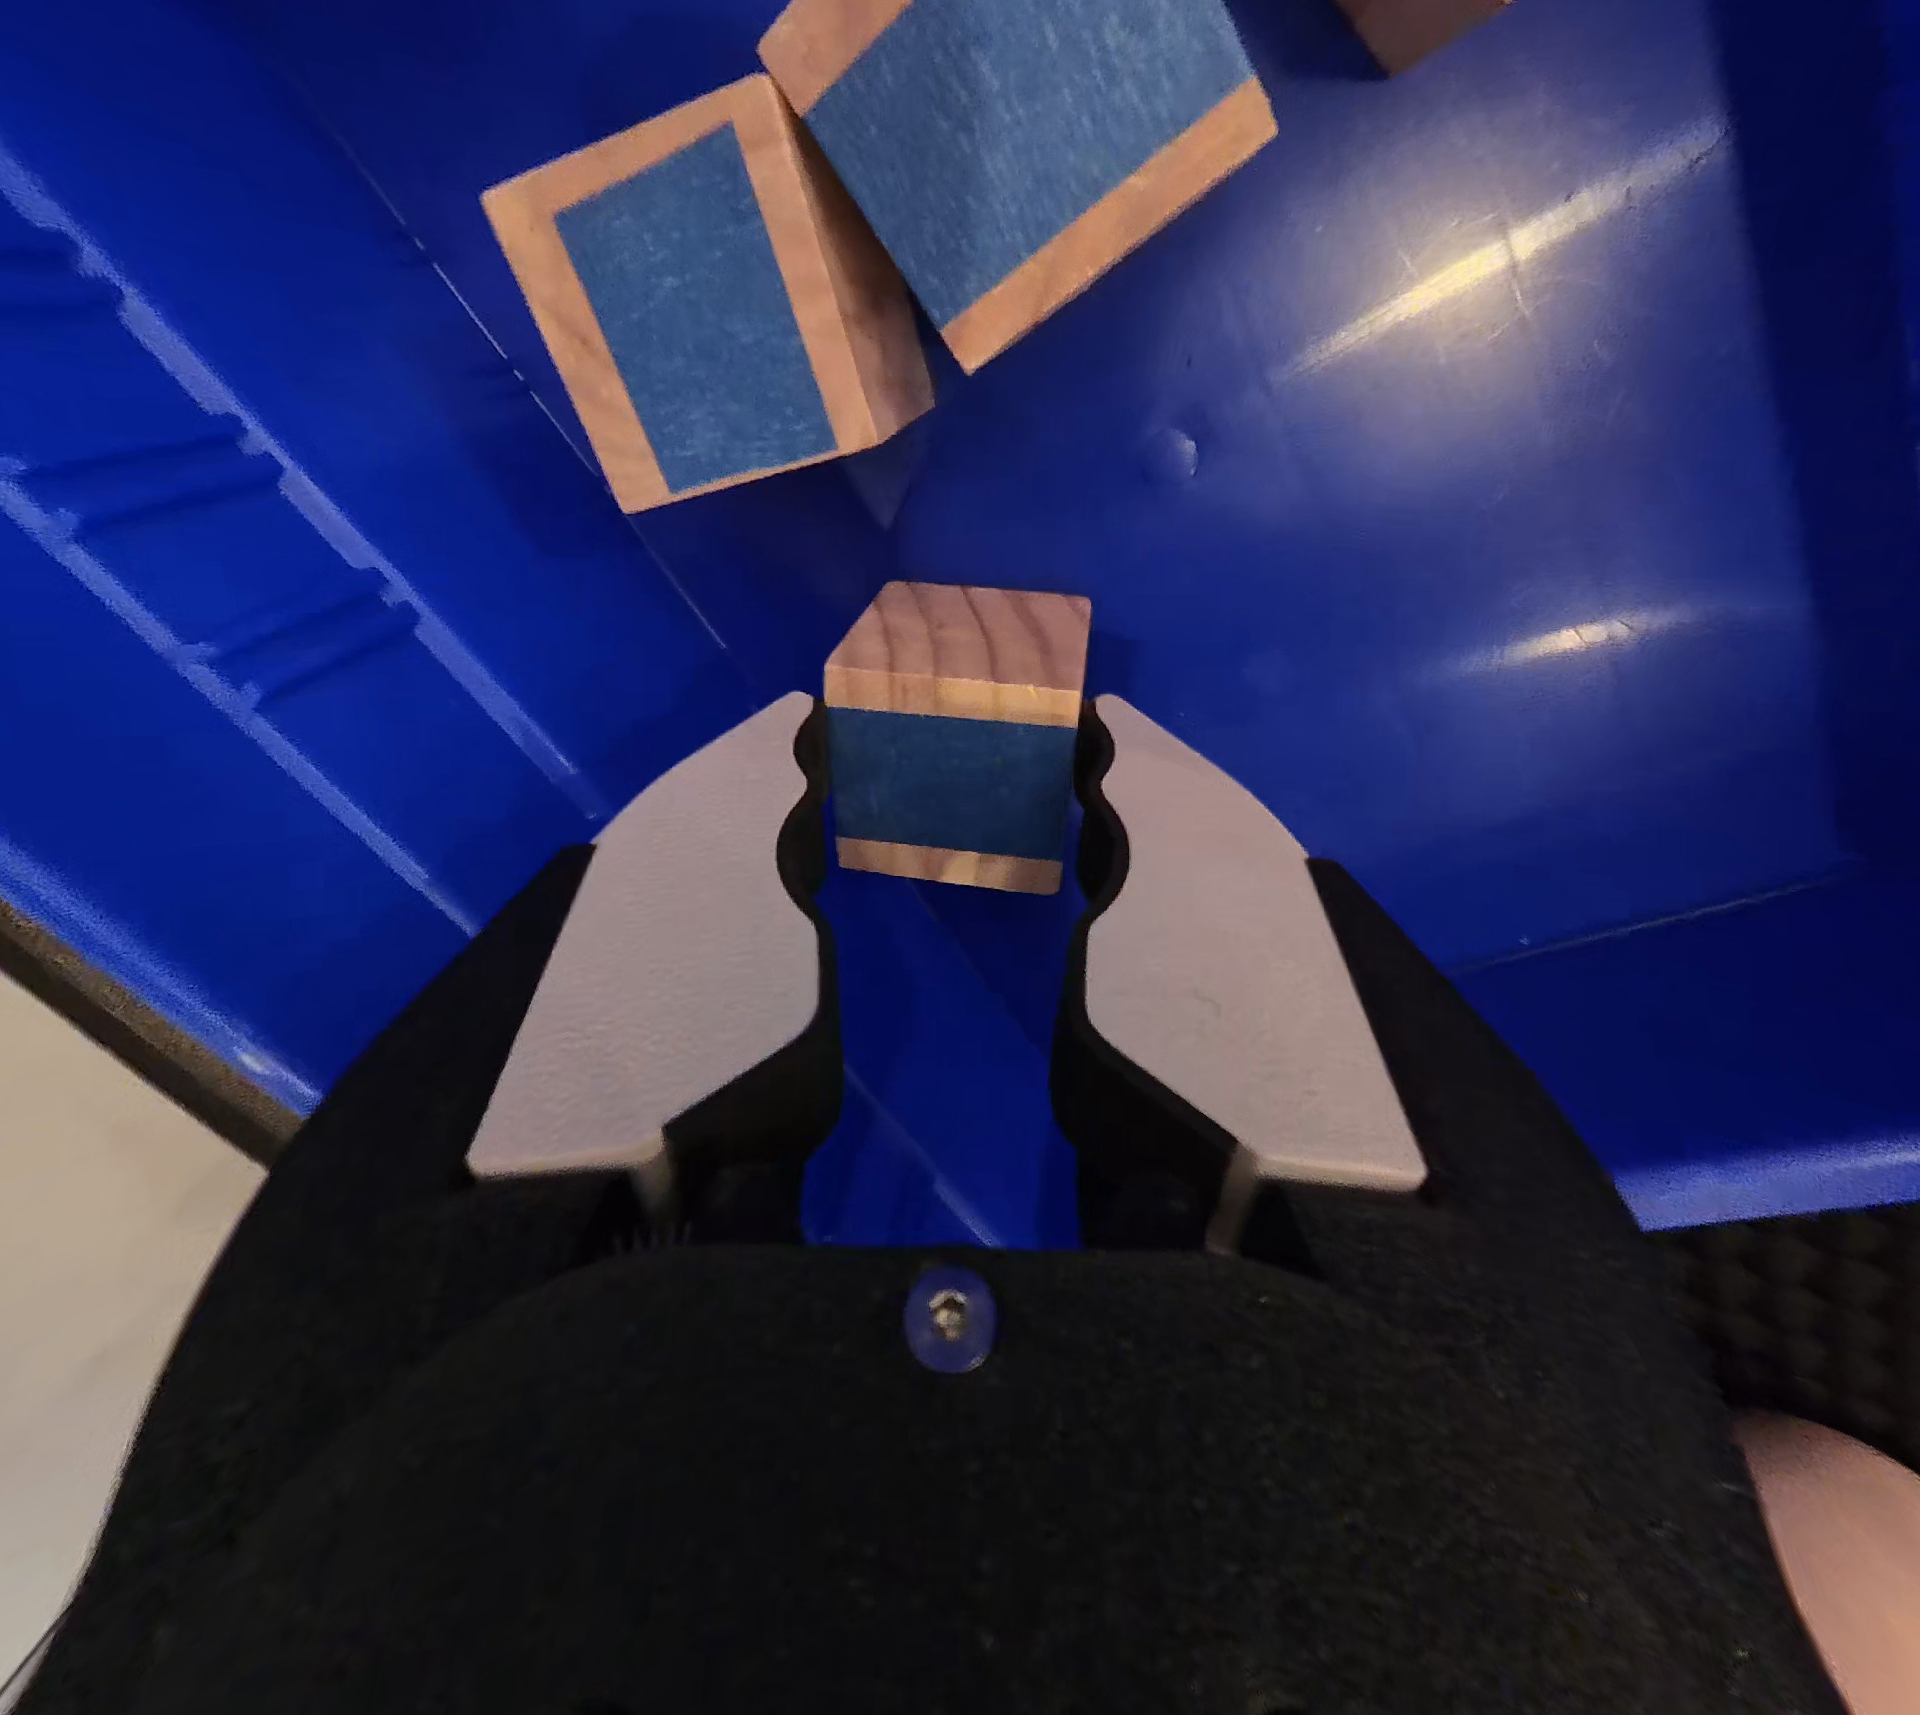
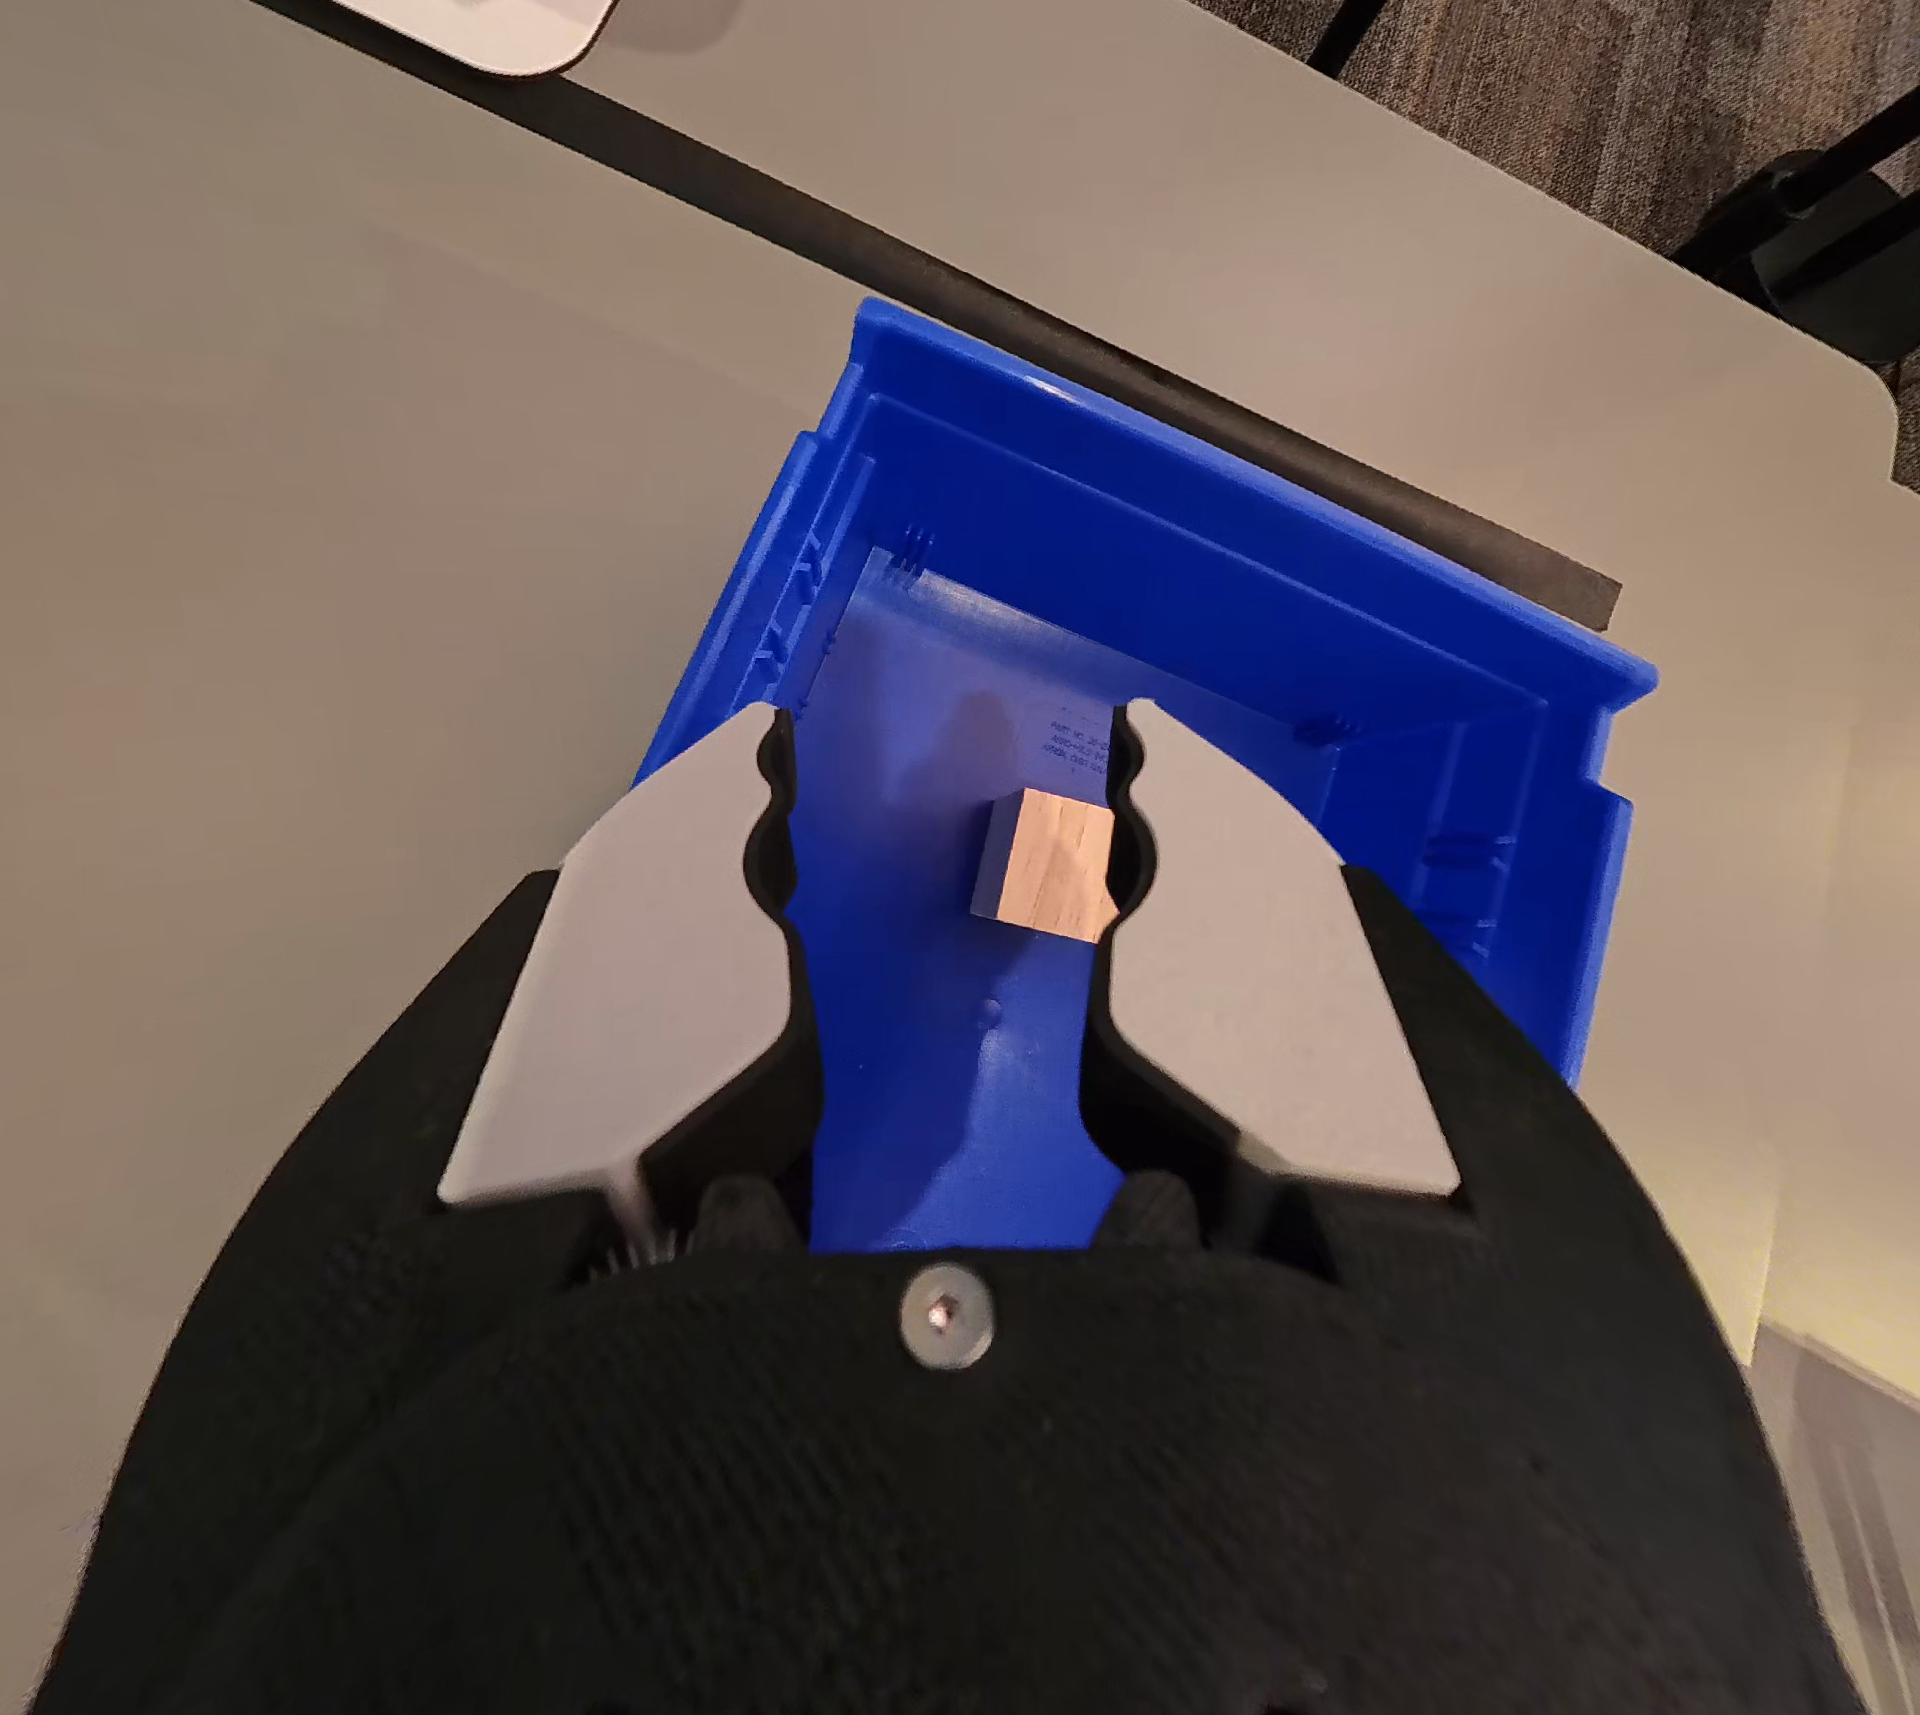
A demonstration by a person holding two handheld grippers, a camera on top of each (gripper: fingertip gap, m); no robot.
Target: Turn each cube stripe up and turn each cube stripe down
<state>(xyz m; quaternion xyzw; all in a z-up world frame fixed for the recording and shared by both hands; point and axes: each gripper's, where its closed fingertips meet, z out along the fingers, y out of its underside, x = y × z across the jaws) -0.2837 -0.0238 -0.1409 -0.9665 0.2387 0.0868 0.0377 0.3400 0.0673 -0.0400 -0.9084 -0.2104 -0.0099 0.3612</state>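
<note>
My left gripper (image 1: 956, 782) pinches the small blue-striped wooden cube (image 1: 951, 761) by its bare sides, low in the blue plastic bin (image 1: 1558, 522), stripe facing me; I should roll it steadily toward twelve o'clock; my right gripper (image 2: 951, 818) hangs released above.

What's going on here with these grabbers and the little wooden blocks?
A person is working two handheld grippers over blue plastic bins of wooden cubes that each carry a blue stripe. The left gripper has a striped cube clamped between its fingers inside a blue bin, stripe facing the camera. Three more cubes lie beyond it, stripes showing. The right gripper hangs open above another bin on a grey table, where one plain-faced cube sits untouched.
</note>
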